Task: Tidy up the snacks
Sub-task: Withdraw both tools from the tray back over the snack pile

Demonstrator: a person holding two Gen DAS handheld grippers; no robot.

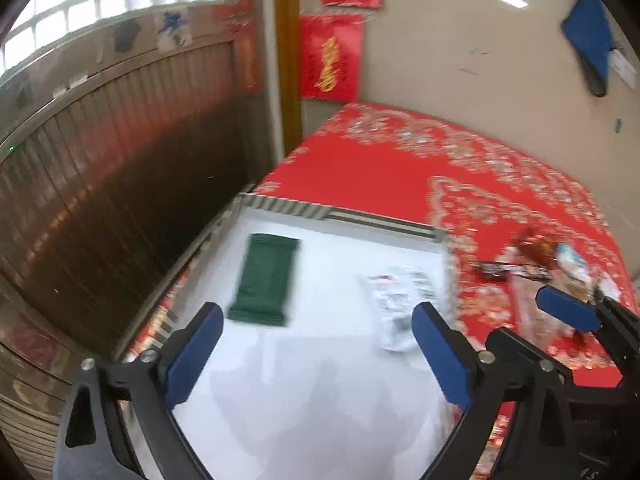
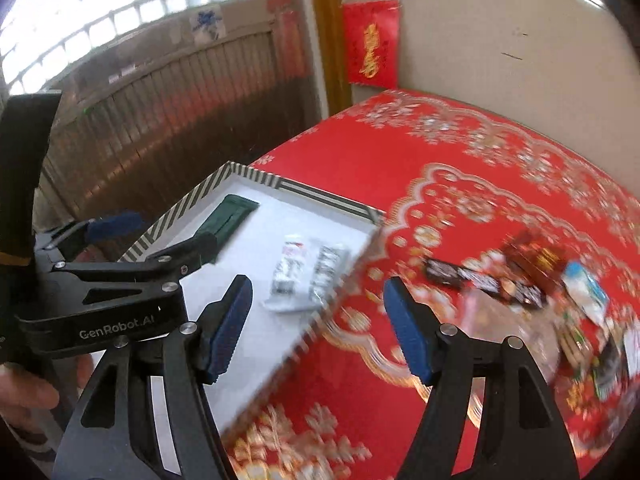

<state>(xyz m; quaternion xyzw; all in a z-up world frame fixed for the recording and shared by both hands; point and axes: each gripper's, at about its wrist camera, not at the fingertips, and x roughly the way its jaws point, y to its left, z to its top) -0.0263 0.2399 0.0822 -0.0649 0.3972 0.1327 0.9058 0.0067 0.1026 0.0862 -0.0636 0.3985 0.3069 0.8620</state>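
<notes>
Nearest the left wrist camera, the left gripper point(image 1: 316, 344) has its blue-padded fingers spread wide with nothing between them, hanging over the white floor of a shallow rectangular tray with a black-and-white striped rim point(image 1: 340, 216). Taking that tray as the landmark: it sits on the near left part of a counter covered in a red cloth with gold floral pattern point(image 1: 380, 168). Inside the tray, toward its far left corner, lies a dark green flat snack packet point(image 1: 266, 278). Toward the tray's right wall lie two white-and-silver printed snack packets point(image 2: 306, 276) side by side, just inside the rim; motion blur makes their print unreadable.

The right gripper point(image 2: 318, 326) is also spread apart and empty, poised above the tray's near right edge, one blue pad over the white floor and the other over the red cloth. In its view a person's hand point(image 2: 24, 392) shows at the lower left, beneath the black body of the left gripper.

Beyond the tray's right side, well apart from it on the cloth, is a loose cluster of snacks: dark brown bar wrappers point(image 2: 484, 280), a red-brown packet point(image 2: 536, 256) and a pale blue-and-white pouch point(image 2: 586, 292), possibly more behind, too blurred to tell.

Farther still, behind the counter, red paper decorations with gold characters point(image 1: 330, 58) hang on a beige wall.
</notes>
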